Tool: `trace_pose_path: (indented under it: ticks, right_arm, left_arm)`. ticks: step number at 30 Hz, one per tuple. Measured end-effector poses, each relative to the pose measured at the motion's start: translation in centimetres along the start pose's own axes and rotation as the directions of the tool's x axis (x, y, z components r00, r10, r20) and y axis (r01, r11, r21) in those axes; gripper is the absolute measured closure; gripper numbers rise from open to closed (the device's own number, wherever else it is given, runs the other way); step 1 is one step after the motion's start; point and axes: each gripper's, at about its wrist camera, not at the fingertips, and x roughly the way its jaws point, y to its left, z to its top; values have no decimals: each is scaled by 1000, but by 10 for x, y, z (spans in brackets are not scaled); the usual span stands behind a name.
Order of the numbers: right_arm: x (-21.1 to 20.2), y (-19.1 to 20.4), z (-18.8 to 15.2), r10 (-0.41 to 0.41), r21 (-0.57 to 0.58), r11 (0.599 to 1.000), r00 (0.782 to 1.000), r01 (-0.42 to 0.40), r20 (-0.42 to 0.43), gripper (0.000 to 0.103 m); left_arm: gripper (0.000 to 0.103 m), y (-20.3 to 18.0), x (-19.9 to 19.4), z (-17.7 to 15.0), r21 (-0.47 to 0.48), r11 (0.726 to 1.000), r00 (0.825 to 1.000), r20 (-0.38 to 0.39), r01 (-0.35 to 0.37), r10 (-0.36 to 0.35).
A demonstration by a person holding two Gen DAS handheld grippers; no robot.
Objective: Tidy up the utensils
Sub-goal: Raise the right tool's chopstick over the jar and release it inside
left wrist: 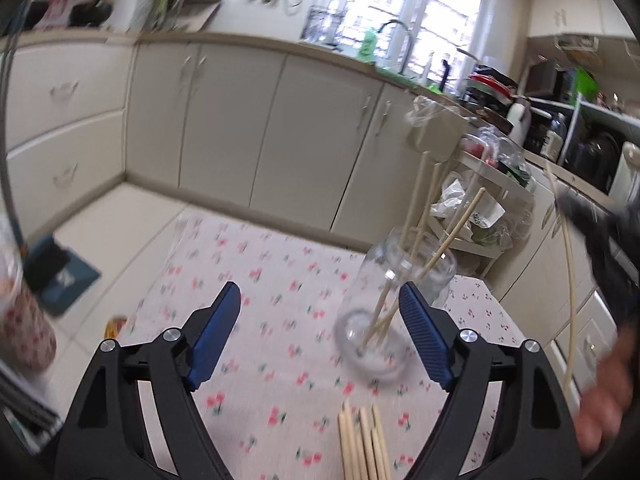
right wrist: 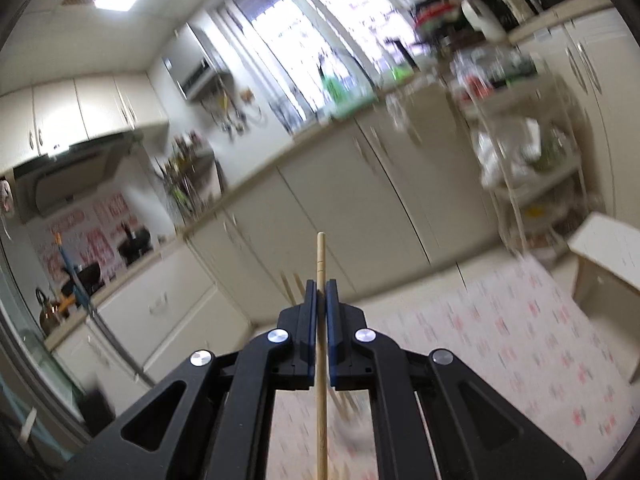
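A clear glass jar [left wrist: 362, 280] stands on the cherry-print tablecloth [left wrist: 280, 272] with several wooden chopsticks [left wrist: 424, 236] leaning in it. More loose chopsticks [left wrist: 364, 444] lie bundled at the near edge of the left wrist view. My left gripper [left wrist: 320, 296] is open above the cloth, with nothing between its blue pads; the jar is just beyond its right finger. My right gripper [right wrist: 321, 286] is shut on a single chopstick [right wrist: 321, 256] that stands upright through the pads. That chopstick [left wrist: 570, 280] also shows at the right of the left wrist view, beside a person's hand [left wrist: 604, 400].
Cream kitchen cabinets [left wrist: 240, 120] run behind the table. A white rack [left wrist: 480, 208] with bags stands right of the jar. A cherry-print cylinder [left wrist: 20, 320] is at the far left. A white stool [right wrist: 608, 252] stands past the table's edge.
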Motion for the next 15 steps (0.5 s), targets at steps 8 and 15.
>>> trace_pose_path:
  ticks: [8,15]
  right_arm:
    - [58,42,26,30,-96,995,986,-14,161,98]
    - [104,40,9,-55,-123,990,988,73,145,98]
  left_arm:
    - [23,21,-14,-12,-80,997,1000,-30,8,-10]
    - [22,26,-16,-10,-105,994,999,-45,14,-19]
